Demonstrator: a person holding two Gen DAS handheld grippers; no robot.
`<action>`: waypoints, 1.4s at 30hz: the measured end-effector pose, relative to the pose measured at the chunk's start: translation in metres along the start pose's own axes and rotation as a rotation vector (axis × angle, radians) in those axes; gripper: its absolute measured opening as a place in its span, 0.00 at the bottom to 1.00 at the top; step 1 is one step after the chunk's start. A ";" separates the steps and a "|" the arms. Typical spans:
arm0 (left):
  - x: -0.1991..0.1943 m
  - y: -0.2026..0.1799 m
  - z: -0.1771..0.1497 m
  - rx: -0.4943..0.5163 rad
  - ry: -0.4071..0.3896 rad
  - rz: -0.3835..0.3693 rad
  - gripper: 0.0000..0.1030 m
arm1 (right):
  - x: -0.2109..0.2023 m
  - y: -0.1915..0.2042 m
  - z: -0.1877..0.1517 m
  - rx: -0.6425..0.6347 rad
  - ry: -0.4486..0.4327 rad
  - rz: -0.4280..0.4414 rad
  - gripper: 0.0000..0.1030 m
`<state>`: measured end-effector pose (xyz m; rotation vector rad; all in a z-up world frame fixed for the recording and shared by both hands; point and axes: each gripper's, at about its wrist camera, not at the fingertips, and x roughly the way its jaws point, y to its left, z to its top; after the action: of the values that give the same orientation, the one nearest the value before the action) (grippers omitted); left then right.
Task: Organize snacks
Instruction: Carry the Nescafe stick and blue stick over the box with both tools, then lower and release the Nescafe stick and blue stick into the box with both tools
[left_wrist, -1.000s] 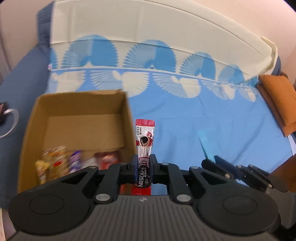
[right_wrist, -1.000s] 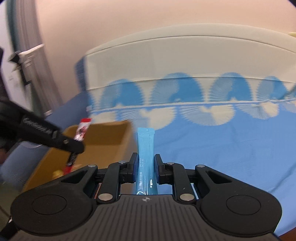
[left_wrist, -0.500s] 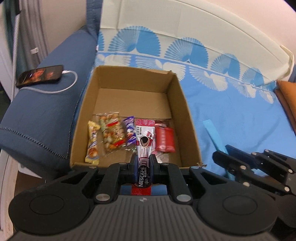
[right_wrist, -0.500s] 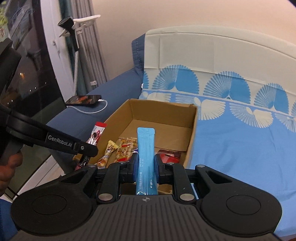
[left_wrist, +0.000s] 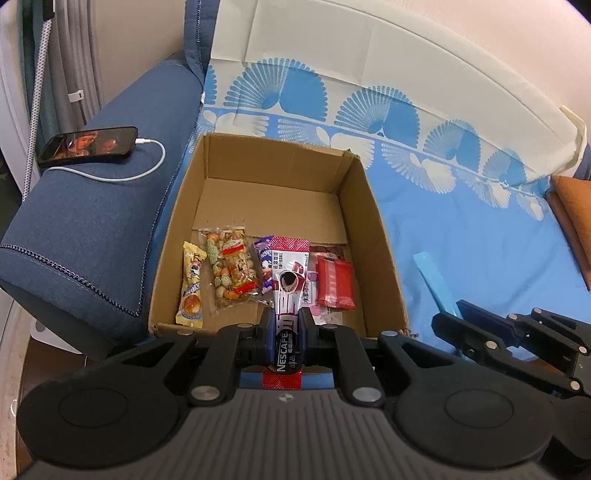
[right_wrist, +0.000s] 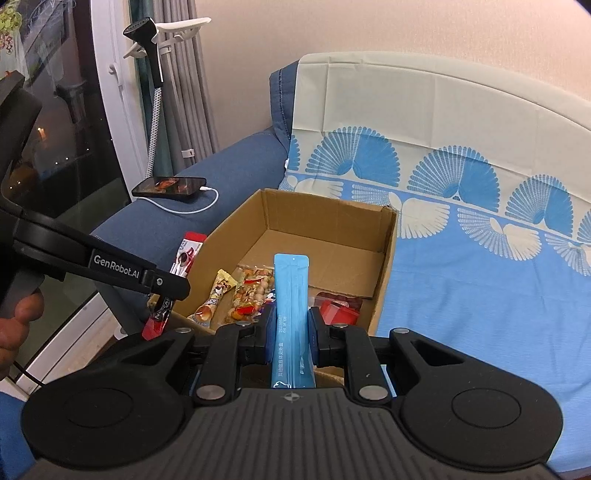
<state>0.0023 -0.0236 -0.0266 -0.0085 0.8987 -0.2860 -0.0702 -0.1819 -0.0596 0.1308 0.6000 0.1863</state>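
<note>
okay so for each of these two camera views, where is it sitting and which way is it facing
Left wrist: on the left gripper, angled down into the cardboard box; its fingers clamp a red Nescafe stick; the right gripper shows at right.
Right wrist: on the right gripper, facing the box from lower and the sofa back; its fingers clamp a blue stick; the left gripper and the person's hand show at left.
Shared: box, snacks inside, both sticks, phone, patterned sheet.
</note>
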 end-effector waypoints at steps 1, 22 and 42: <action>0.001 0.001 0.001 -0.005 -0.001 0.003 0.13 | 0.001 0.000 0.001 -0.001 -0.002 -0.002 0.19; 0.052 0.015 0.040 0.002 0.036 0.051 0.14 | 0.061 -0.008 0.028 0.021 0.037 0.013 0.19; 0.130 0.023 0.070 0.059 0.123 0.151 0.98 | 0.145 -0.035 0.039 0.122 0.143 -0.056 0.69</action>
<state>0.1387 -0.0421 -0.0860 0.1325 1.0070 -0.1736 0.0741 -0.1876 -0.1136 0.2203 0.7572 0.1052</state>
